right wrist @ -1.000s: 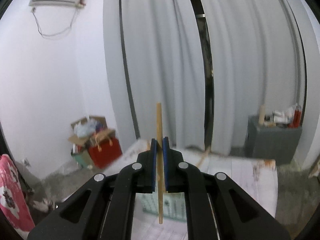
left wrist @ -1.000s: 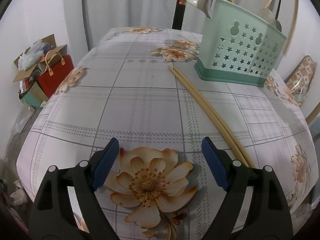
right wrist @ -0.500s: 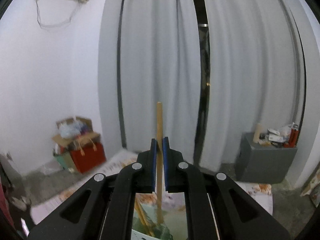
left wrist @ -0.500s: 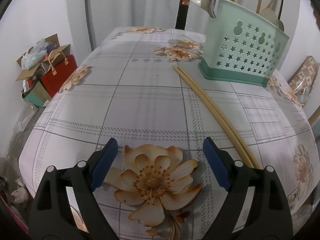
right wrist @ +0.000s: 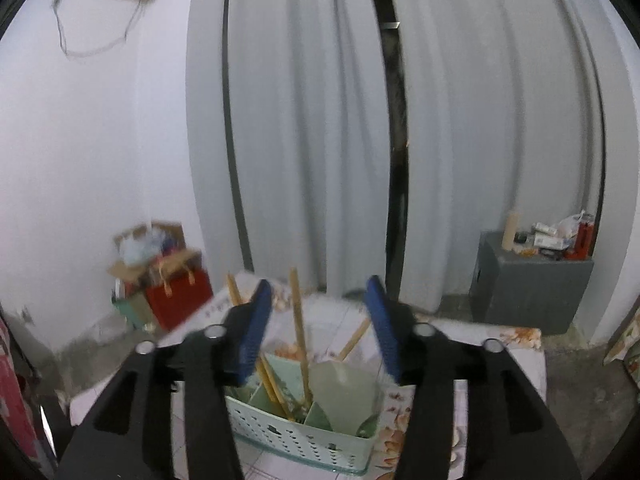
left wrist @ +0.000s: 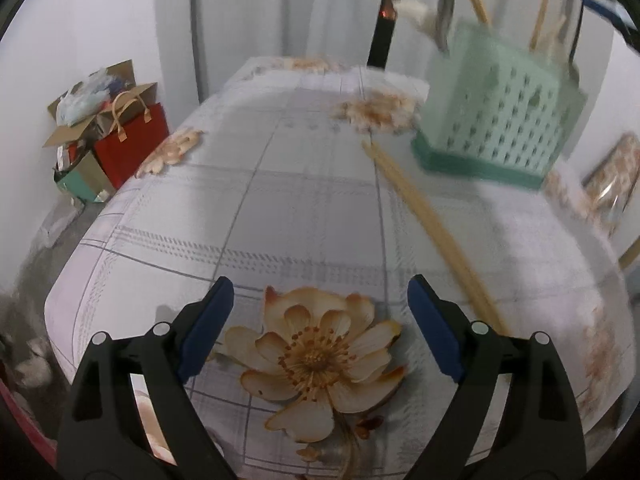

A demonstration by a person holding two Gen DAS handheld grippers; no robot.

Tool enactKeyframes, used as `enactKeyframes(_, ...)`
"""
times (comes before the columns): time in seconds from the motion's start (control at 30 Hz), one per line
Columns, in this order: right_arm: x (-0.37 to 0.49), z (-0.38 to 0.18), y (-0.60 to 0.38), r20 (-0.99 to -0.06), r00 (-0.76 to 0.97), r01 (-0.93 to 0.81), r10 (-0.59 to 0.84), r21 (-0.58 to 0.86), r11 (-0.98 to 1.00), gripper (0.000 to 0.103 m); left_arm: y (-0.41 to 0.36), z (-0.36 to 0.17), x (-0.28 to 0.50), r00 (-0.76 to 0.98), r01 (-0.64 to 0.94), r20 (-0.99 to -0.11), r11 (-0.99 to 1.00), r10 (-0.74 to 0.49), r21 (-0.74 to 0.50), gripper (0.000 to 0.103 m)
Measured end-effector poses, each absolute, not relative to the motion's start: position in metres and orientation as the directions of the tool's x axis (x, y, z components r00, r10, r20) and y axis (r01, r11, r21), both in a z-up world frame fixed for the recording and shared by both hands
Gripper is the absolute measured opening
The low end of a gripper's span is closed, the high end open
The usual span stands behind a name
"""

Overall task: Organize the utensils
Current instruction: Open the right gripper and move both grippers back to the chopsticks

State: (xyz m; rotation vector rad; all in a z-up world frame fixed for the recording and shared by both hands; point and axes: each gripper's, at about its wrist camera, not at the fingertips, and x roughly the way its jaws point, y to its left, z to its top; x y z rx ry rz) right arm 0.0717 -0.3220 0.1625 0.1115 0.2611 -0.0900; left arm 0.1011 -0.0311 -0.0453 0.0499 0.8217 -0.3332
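Bamboo chopstick (right wrist: 299, 332) now stands free in the green caddy (right wrist: 304, 436) as your right gripper (right wrist: 318, 328) jaws are opening off it. Two chopsticks (left wrist: 424, 216) remain on the desk (left wrist: 280, 208); your left gripper (left wrist: 320, 332) hangs wide apart and empty above it

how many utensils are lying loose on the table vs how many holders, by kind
pale wooden chopsticks lying on the floral tablecloth: 2
mint green perforated plastic utensil holder: 1
total: 3
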Motion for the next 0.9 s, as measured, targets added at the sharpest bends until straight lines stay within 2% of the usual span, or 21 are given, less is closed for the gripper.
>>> enactKeyframes(0.17, 0.02, 0.183, -0.327, -0.14, 0.987, 0.098, -0.079, 0.137, 0.986, 0.053, -0.04, -0.033, 0.095, 0.639, 0.36, -0.69, 0.925, -0.34, -0.123, 0.083)
enactKeyframes(0.27, -0.007, 0.179, -0.322, -0.112, 0.993, 0.058, -0.04, 0.164, 0.985, 0.053, -0.053, -0.035, 0.096, 0.608, 0.402, -0.695, 0.904, -0.384, -0.147, 0.076)
enactKeyframes(0.3, -0.011, 0.176, -0.319, -0.116, 0.993, 0.047, -0.027, 0.172, 0.984, 0.053, -0.058, -0.037, 0.097, 0.596, 0.412, -0.701, 0.898, -0.391, -0.151, 0.068)
enactKeyframes(0.43, -0.014, 0.136, -0.302, -0.228, 0.972, -0.011, 0.062, 0.217, 0.976, 0.053, -0.073, -0.048, 0.1, 0.546, 0.433, -0.732, 0.885, -0.408, -0.171, 0.049)
enactKeyframes(0.53, -0.007, 0.095, -0.289, -0.346, 0.929, -0.028, 0.128, 0.279, 0.96, 0.053, -0.079, -0.051, 0.099, 0.54, 0.435, -0.74, 0.885, -0.402, -0.163, 0.043)
enactKeyframes(0.7, 0.001, 0.047, -0.275, -0.463, 0.86, -0.03, 0.216, 0.376, 0.926, 0.053, -0.08, -0.05, 0.101, 0.527, 0.432, -0.741, 0.882, -0.416, -0.188, 0.042)
enactKeyframes(0.8, 0.002, 0.032, -0.267, -0.49, 0.839, -0.031, 0.237, 0.392, 0.92, 0.053, -0.083, -0.047, 0.103, 0.533, 0.431, -0.736, 0.883, -0.417, -0.188, 0.042)
enactKeyframes(0.9, 0.001, 0.021, -0.262, -0.511, 0.824, -0.027, 0.246, 0.398, 0.917, 0.053, -0.094, -0.05, 0.101, 0.53, 0.454, -0.755, 0.881, -0.386, -0.131, 0.041)
